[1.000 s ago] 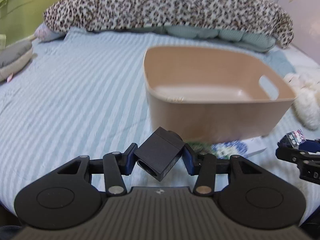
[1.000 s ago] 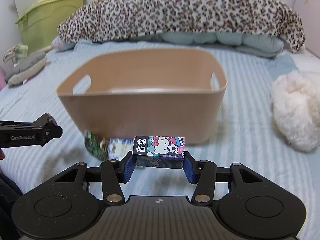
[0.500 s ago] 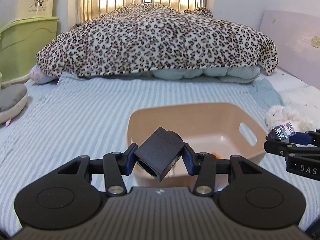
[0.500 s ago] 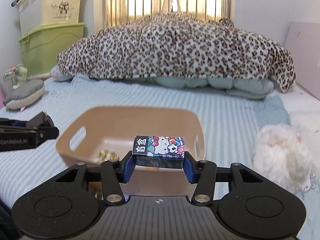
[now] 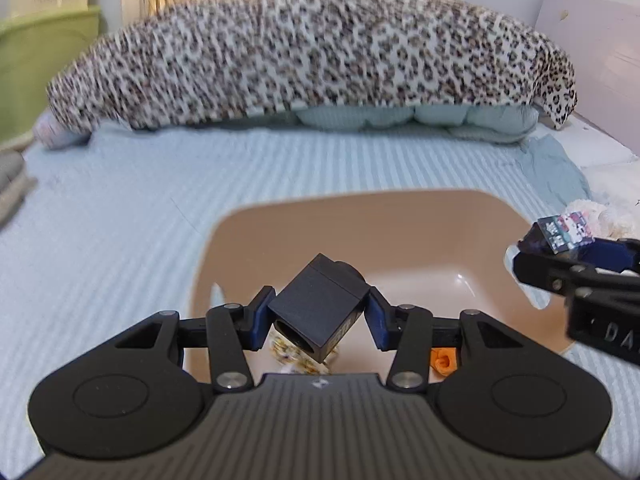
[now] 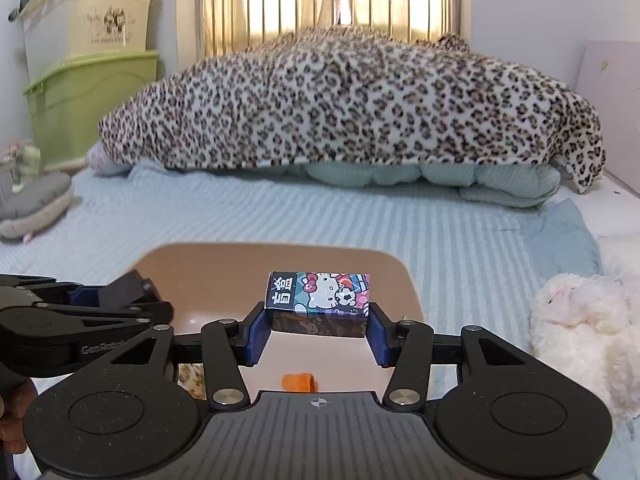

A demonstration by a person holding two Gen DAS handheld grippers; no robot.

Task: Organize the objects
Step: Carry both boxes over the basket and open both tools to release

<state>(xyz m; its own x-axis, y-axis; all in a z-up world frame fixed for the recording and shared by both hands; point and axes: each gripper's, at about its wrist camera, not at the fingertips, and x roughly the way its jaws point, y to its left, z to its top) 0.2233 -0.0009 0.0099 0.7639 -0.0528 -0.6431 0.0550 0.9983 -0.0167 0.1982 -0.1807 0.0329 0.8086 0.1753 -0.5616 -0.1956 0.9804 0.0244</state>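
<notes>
My left gripper (image 5: 318, 316) is clamped on a small black block (image 5: 318, 306), gripped corner-wise so that it sits tilted between the blue pads, with a rounded opening on its lower face. There is pale lettering along its lower right side, but it is too blurred for me to read. I hold it over the tan plastic bin (image 5: 400, 216), which stands on the pale blue striped bedspread (image 5: 120, 208).

My right gripper (image 6: 316, 330) squeezes a small printed box (image 6: 318, 294) lying flat across its pads. Its front shows a Hello Kitty cartoon with a red bow and a football, and two large white Chinese characters on the left end; I cannot make out the smaller print. This box is also above the bin (image 6: 256, 264), near its right side. From the right camera the left tool's arm carries the word "GenRobot", partly hidden. From the left camera the right tool's body shows the letters "DA", cut off at the picture's edge.

Inside the bin lie a small orange piece (image 6: 299, 382) and a patterned wrapper (image 5: 288, 354), both partly hidden by my fingers.

Beyond the bin a leopard-print blanket (image 6: 352, 100) is heaped across the bed. A fluffy white toy (image 6: 580, 320) lies to the right, and a cream storage box (image 6: 84, 20) with a dark printed label, unreadable, is stacked on a green one (image 6: 92, 96) at the left.
</notes>
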